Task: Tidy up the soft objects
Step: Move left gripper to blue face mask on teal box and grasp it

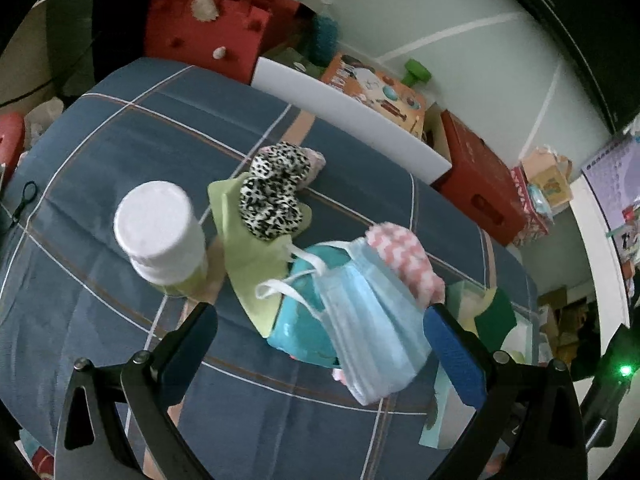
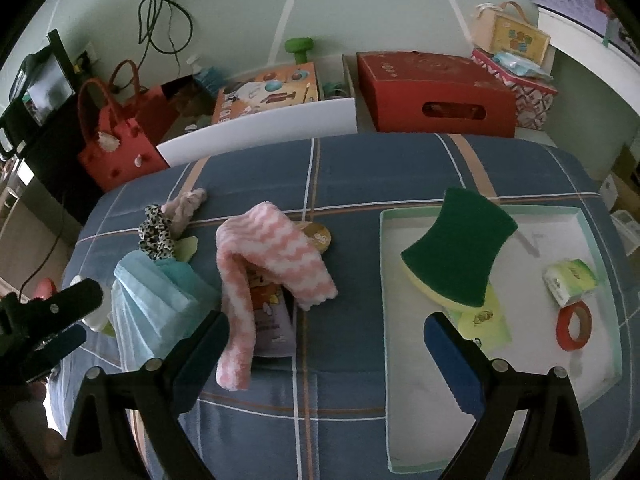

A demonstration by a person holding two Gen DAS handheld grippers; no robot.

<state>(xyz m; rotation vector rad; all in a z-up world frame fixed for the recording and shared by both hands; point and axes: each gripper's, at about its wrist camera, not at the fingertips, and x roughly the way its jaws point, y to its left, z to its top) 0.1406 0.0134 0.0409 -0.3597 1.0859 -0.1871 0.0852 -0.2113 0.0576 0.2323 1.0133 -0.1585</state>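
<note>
1. Your left tongs point(image 1: 320, 344) are spread wide and grasp nothing; the blue face mask point(image 1: 372, 320) hangs between the fingers, draped over the teal bowl point(image 1: 296, 332) without touching either pad.
2. Your right tongs point(image 2: 326, 350) are likewise released and empty.
3. The pink striped sock point(image 2: 268, 276) lies on the desk point(image 2: 360, 168) ahead of the right tongs and slightly to their left, its long axis running roughly toward you (the near end reaches almost to the left finger).
4. The right hand seems nearer the sock; the white tray point(image 2: 386, 320) holding the green sponge point(image 2: 460, 248) sits just to its right.
5. The leopard scrunchie point(image 1: 272, 196) rests farther back, well beyond the left tongs.
</note>
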